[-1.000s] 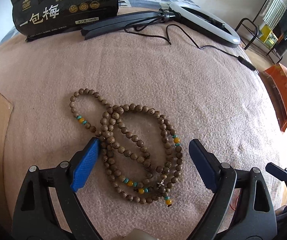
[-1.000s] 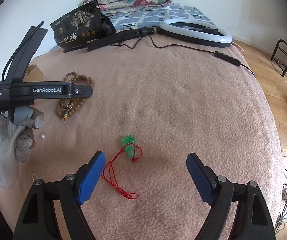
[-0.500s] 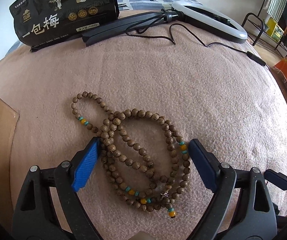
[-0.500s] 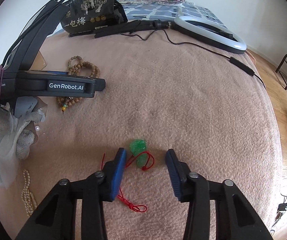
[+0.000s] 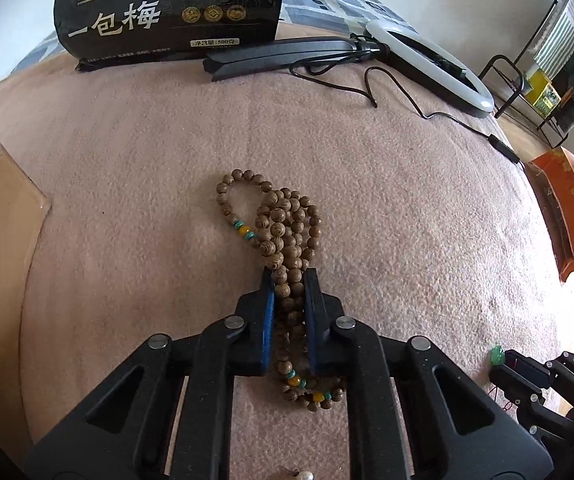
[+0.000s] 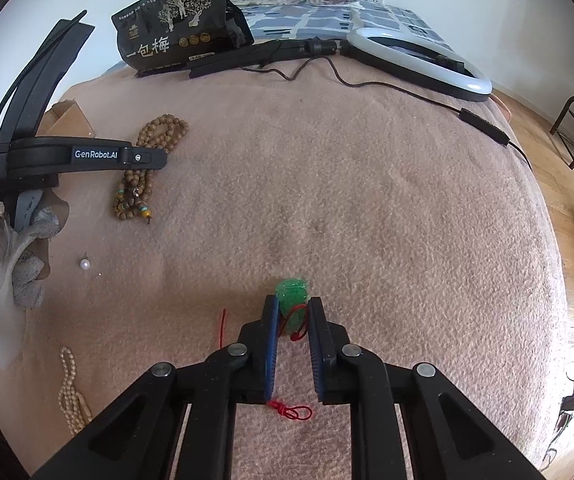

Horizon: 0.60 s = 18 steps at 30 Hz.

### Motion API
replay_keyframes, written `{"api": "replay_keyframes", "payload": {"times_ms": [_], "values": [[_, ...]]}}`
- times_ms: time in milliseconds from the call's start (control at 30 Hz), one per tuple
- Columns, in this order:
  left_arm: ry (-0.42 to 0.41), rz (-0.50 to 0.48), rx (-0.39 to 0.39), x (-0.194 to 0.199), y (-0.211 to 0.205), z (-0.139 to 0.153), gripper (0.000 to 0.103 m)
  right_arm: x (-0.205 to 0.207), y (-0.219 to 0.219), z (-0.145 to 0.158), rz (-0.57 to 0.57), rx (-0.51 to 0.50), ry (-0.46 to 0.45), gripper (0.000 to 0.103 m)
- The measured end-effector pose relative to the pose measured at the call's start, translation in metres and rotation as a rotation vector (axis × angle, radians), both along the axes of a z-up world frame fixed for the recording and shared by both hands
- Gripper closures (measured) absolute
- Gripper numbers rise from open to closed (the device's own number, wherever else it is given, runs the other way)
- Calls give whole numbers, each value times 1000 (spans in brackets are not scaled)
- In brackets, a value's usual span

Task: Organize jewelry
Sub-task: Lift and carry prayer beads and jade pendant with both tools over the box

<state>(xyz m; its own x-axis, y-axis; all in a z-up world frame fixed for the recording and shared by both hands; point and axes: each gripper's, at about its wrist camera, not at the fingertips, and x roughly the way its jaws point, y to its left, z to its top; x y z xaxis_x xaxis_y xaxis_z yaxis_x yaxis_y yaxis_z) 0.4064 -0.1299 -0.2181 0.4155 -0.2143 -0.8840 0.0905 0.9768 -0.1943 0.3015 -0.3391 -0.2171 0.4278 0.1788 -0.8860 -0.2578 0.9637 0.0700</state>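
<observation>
Beads first: your left gripper (image 5: 289, 276) is closing on the wooden bead necklace (image 5: 283, 232), its blue pads pressing the bunched strands from both sides, with one loop spilling out beyond the fingertips and the coloured beads trailing back under the jaws. Your right gripper (image 6: 293, 308) is closing too, and the green pendant (image 6: 292, 296) sits pinched between its pads, its red cord (image 6: 291, 413) running back under the jaws. Take the pink blanket (image 6: 367, 200) as your landmark: both pieces lie on it, the necklace toward its left side, the pendant near its front middle. A loose pearl (image 6: 84, 264) and a pearl strand (image 6: 69, 388) also rest on it, left of the pendant.
</observation>
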Motion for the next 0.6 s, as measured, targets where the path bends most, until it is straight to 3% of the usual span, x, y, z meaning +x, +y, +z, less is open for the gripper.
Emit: {"api": "replay_keyframes", "payload": {"times_ms": [267, 600], "values": [[-19, -4, -7, -19, 16, 12, 92, -5, -1, 13, -25, 25, -17, 91], [-92, -14, -12, -47, 36, 50, 92, -14, -12, 41, -73, 86, -48, 91]]}}
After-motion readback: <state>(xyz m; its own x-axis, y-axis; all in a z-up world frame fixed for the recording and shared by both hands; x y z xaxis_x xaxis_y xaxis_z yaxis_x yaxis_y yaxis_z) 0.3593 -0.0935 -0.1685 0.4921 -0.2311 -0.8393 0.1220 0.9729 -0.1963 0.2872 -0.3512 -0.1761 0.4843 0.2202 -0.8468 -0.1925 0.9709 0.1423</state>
